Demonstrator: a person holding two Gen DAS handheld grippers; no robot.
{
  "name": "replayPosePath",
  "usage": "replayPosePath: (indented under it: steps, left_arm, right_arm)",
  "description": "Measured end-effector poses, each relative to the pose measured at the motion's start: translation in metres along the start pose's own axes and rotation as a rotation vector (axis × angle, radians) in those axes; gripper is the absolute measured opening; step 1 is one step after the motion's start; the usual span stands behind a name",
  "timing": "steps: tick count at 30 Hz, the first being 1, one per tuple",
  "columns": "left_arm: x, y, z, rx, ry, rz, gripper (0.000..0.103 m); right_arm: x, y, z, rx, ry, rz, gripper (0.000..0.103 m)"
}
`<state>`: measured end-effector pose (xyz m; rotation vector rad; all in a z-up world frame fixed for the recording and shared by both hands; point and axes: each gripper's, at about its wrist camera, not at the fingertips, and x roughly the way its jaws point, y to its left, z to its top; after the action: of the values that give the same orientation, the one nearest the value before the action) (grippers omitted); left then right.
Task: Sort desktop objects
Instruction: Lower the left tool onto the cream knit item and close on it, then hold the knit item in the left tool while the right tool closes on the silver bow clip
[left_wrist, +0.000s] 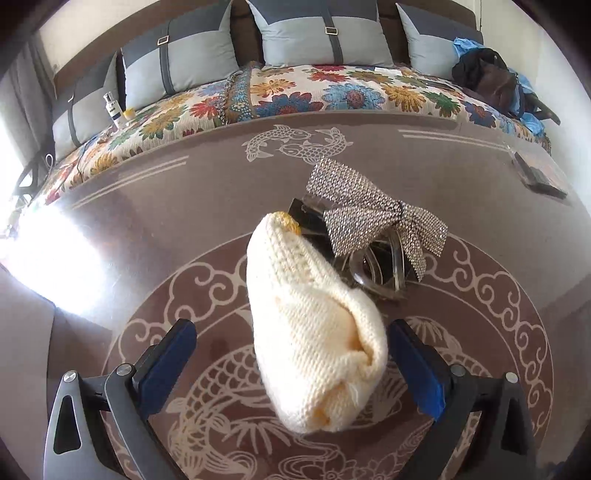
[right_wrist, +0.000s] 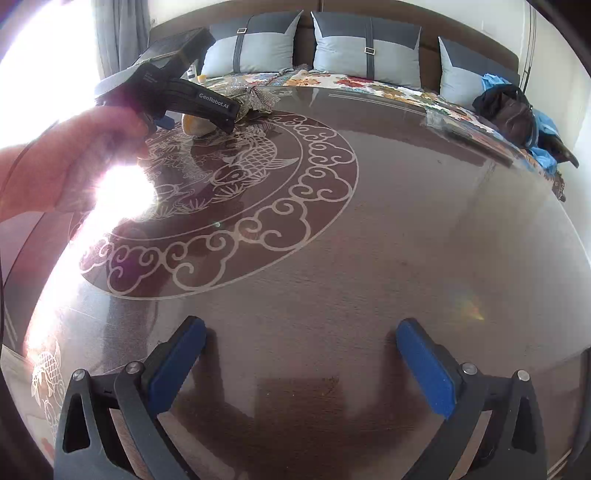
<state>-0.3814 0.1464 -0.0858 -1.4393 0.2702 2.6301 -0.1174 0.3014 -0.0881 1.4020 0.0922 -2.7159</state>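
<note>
The left gripper (left_wrist: 291, 354) has its jaws spread wide, with the knit piece (left_wrist: 314, 332) lying between the blue pads (left_wrist: 413, 365) and touching neither that I can see; whether the right pad grazes its folded edge is hard to tell. The knit piece is cream with a yellow tip, and its long axis runs away from the gripper, tilted toward the far left, so the jaws straddle its width, which I judge suits a squeeze across the near, thicker end. Just beyond it, touching or overlapping its far end, sits a glittery bow (left_wrist: 373, 214) over a clear band (left_wrist: 384, 266) and something dark; this heap rests on the table (left_wrist: 166, 206), inside the ring pattern. The right gripper (right_wrist: 299, 365) is likewise parted and empty, above bare table well apart from the heap; the left is far nearer, so the pick is probably its job. Farther off, a sofa (left_wrist: 295, 92) with cushions runs along the table's far edge.
</note>
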Motion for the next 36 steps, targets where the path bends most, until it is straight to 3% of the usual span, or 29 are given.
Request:
replayPosePath:
  steps: [1,2,6,9,17,20,22,24,27,29,31,36]
  left_arm:
    - [-0.002,0.000,0.003,0.007,-0.019,-0.017,0.077]
    - [-0.003,0.001,0.004,0.006,-0.018,-0.039,0.050]
    - [-0.019,0.011,-0.013,-0.010,-0.032,-0.067,0.044]
    - [-0.039,0.028,-0.048,-0.039,-0.026,-0.094,0.044]
    - [-0.102,0.095,-0.161,-0.092,-0.044,0.010,0.044]
    - [-0.109,0.117,-0.176,-0.161,-0.036,0.013,0.046]
    - [-0.105,0.123,-0.180,-0.183,-0.013,0.010,0.056]
    - [-0.100,0.123,-0.182,-0.167,-0.005,0.017,0.079]
    - [-0.097,0.118,-0.186,-0.120,-0.031,0.048,0.092]
    - [-0.095,0.124,-0.188,-0.140,-0.041,0.049,0.100]
    - [-0.091,0.135,-0.191,-0.204,-0.036,0.009,0.103]
    - [-0.088,0.133,-0.194,-0.208,-0.034,0.026,0.103]
  right_arm:
    - [0.000,0.001,0.000,0.000,0.000,0.000,0.103]
    - [0.000,0.000,0.000,0.000,0.000,0.000,0.103]
    - [0.000,0.000,0.000,0.000,0.000,0.000,0.103]
    - [0.000,0.000,0.000,0.000,0.000,0.000,0.103]
    - [0.000,0.000,0.000,0.000,0.000,0.000,0.103]
    - [0.000,0.000,0.000,0.000,0.000,0.001,0.103]
    - [0.000,0.000,0.000,0.000,0.000,0.001,0.103]
    - [0.000,0.000,0.000,0.000,0.000,0.001,0.103]
    - [0.000,0.000,0.000,0.000,0.000,0.001,0.103]
    - [0.000,0.000,0.000,0.000,0.000,0.001,0.103]
    - [0.000,0.000,0.000,0.000,0.000,0.001,0.103]
    - [0.000,0.000,0.000,0.000,0.000,0.001,0.103]
